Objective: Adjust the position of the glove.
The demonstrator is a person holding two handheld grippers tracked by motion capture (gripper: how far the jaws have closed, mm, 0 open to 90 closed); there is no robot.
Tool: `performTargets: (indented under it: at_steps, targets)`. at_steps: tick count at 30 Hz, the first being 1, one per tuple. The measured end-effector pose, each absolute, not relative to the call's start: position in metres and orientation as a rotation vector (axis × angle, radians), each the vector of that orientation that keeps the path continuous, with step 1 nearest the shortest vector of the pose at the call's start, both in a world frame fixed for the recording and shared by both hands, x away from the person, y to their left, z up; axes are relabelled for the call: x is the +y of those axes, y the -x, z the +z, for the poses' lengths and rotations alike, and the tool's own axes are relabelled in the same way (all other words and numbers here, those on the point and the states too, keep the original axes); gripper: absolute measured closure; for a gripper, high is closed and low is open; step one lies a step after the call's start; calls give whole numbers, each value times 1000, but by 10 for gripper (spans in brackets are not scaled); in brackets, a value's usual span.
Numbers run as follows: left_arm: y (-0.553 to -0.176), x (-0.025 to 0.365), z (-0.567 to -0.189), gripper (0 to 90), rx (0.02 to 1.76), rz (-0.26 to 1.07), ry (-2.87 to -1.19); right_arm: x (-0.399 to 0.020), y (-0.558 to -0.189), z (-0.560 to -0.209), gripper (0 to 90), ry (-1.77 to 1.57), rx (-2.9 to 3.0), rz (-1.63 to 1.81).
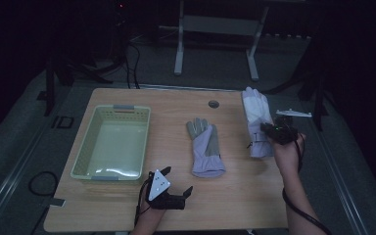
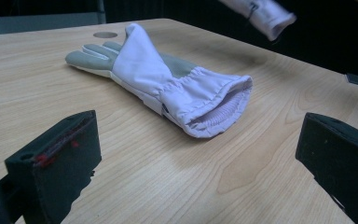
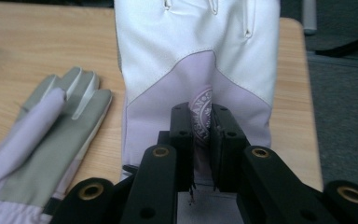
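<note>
A: Fabric first, then. The white glove point(image 3: 198, 60) at the right looks smooth and faintly shiny on its back, with a lilac panel toward the cuff and a round printed emblem there.

B: And the right gripper point(image 3: 201, 140)?

A: Its two black jaws are pressed together on a fold of that lilac panel, right at the emblem. In the high view that same glove point(image 1: 255, 117) sits near the table's right edge, fingers pointing away from the person, the right gripper point(image 1: 270, 129) over its cuff end.

B: The other glove?

A: The second glove point(image 2: 163, 79) lies flat mid-table, palm up: grey palm and fingers, lilac thumb folded across, a gathered elastic cuff gaping open toward the left gripper's camera. Nothing touches it.

B: Left gripper?

A: The left gripper point(image 1: 178, 188) is low near the front edge, jaws wide apart with bare wood between them, short of the cuff.

B: Any containers?

A: One pale green plastic basket point(image 1: 85, 147), rectangular, perforated walls, grey handles at each end. Its inside looks empty.

B: Room to move?

A: The wooden table point(image 1: 235, 196) has open grain between basket and middle glove, and a broad bare strip along the front. A round grommet point(image 1: 213, 104) sits near the far edge.
</note>
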State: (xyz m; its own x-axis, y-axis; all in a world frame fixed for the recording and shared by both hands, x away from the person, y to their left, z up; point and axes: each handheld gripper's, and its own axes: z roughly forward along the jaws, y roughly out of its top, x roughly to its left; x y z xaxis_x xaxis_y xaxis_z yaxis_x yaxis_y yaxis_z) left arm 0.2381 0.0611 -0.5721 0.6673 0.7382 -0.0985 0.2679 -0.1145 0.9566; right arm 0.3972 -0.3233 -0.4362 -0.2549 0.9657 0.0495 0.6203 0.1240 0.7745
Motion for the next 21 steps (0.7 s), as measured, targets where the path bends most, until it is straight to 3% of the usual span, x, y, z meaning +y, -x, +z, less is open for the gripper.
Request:
performTargets:
  at_steps: [10,21]
  targets:
    - [-238,61,-572,2,821,488,-1687,-323,-357,-434,809,-1602,1814,963]
    - [-238,61,-572,2,817,488,-1689,-311,-354,-490,807,-1727,1810,936]
